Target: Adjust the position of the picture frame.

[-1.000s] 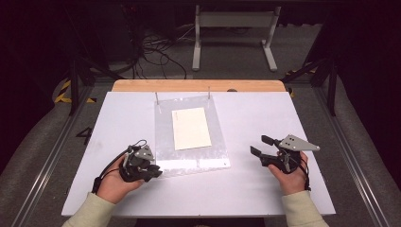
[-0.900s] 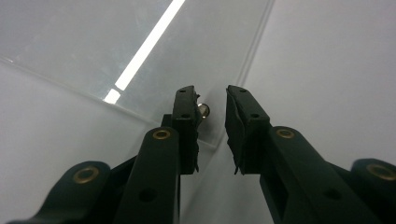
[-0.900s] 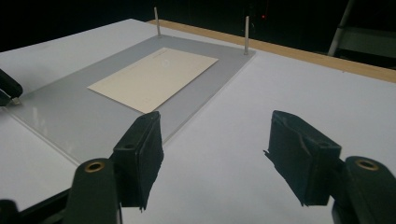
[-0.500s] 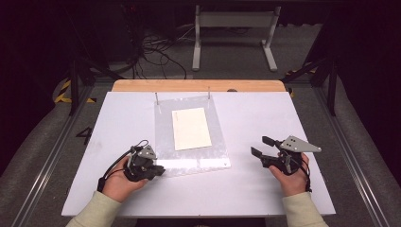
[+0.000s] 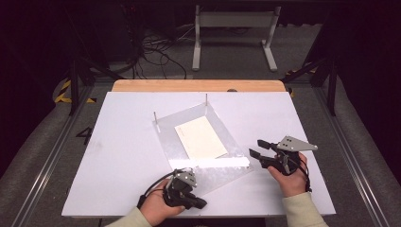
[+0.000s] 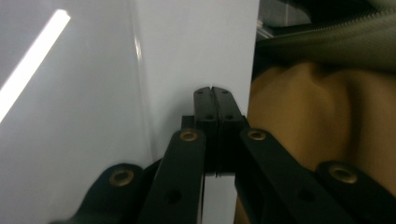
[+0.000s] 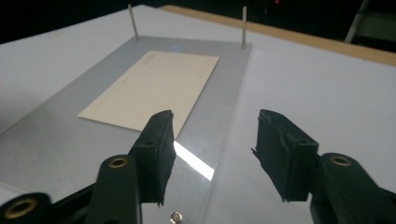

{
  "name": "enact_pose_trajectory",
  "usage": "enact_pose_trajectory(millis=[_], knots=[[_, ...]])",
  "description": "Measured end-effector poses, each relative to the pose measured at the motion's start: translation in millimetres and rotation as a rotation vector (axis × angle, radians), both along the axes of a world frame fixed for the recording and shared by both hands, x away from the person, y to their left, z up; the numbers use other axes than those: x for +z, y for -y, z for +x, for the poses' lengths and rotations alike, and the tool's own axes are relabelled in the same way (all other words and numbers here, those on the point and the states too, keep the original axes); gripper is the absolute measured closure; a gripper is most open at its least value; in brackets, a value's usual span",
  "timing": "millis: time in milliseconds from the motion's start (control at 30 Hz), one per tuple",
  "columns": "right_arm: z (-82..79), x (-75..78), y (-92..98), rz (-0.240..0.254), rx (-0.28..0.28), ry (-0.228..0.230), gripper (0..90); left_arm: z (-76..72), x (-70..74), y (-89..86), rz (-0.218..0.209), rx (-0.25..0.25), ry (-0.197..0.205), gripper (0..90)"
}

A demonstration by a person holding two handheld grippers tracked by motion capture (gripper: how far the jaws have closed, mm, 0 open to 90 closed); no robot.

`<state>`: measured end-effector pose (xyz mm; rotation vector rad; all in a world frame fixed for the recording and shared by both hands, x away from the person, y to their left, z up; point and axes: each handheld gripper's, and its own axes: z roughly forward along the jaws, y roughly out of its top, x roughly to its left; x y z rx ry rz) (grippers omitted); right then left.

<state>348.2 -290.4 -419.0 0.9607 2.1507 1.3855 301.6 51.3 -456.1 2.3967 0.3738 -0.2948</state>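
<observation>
Right gripper view: gripper astride plate edge

Your left tongs have their 2 black jaws pressed together, tips meeting over the white counter near its edge. A clear sheet lies to their left, crossed by a bright streak of glare. Tan fabric bulges at right.

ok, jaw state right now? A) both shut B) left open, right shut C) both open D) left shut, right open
D: in its own view the left gripper has its jaws pressed together, while the right gripper holds a wide gap over the clear plate's edge.
</observation>
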Motion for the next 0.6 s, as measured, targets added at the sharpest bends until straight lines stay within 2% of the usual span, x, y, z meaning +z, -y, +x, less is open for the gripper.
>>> enact_pose_trajectory(millis=[33,67,100,133,167,200,233,267,300,333,400,467,500,600], knots=[[0.3,-0.8,-1.2,-0.006,0.019,-0.018,52.4,-4.8,12.3,1.9,0.019,0.003,0.112,90.0],[-0.9,-1.9,-2.3,-0.02,0.044,-0.039,58.7,-4.9,20.5,-0.8,-0.017,0.021,0.113,90.0],[-0.9,-1.9,-2.3,-0.02,0.044,-0.039,58.7,-4.9,20.5,-0.8,-0.017,0.021,0.113,90.0],[-1.9,-3.2,-3.7,-0.041,0.069,-0.061,63.8,-3.5,26.6,-4.8,-0.042,0.036,0.11,90.0],[-3.4,-4.8,-5.4,-0.071,0.086,-0.08,69.9,-1.2,31.2,-10.1,-0.054,0.052,0.125,90.0],[-5.4,-6.5,-7.0,-0.098,0.112,-0.096,75.9,3.9,34.6,-18.6,-0.067,0.09,0.145,89.9],[-7.9,-8.6,-9.8,-0.123,0.153,-0.124,80.1,8.1,35.7,-24.6,-0.077,0.116,0.148,89.9],[-9.4,-9.7,-11.9,-0.146,0.17,-0.141,82.3,15.6,37.4,-35.7,-0.09,0.163,0.149,89.1],[-11.9,-12.0,-16.0,-0.191,0.187,-0.17,85.4,22.4,39.1,-45.4,-0.095,0.212,0.159,86.3],[-13.7,-14.3,-19.2,-0.227,0.204,-0.192,89.0,31.0,41.4,-58.5,-0.107,0.279,0.174,80.9],[-15.6,-21.3,-26.5,-0.287,0.241,-0.257,89.8,42.7,44.7,-78.7,-0.131,0.368,0.187,76.0],[-14.5,-27.4,-31.6,-0.342,0.241,-0.287,89.9,53.0,47.4,-100.1,-0.154,0.466,0.185,71.0],[-13.1,-27.2,-30.9,-0.333,0.225,-0.287,90.0,56.6,48.1,-109.4,-0.16,0.506,0.187,68.7],[-9.6,-25.7,-26.6,-0.359,0.165,-0.272,90.0,67.5,46.7,-133.7,-0.161,0.609,0.223,61.0]])
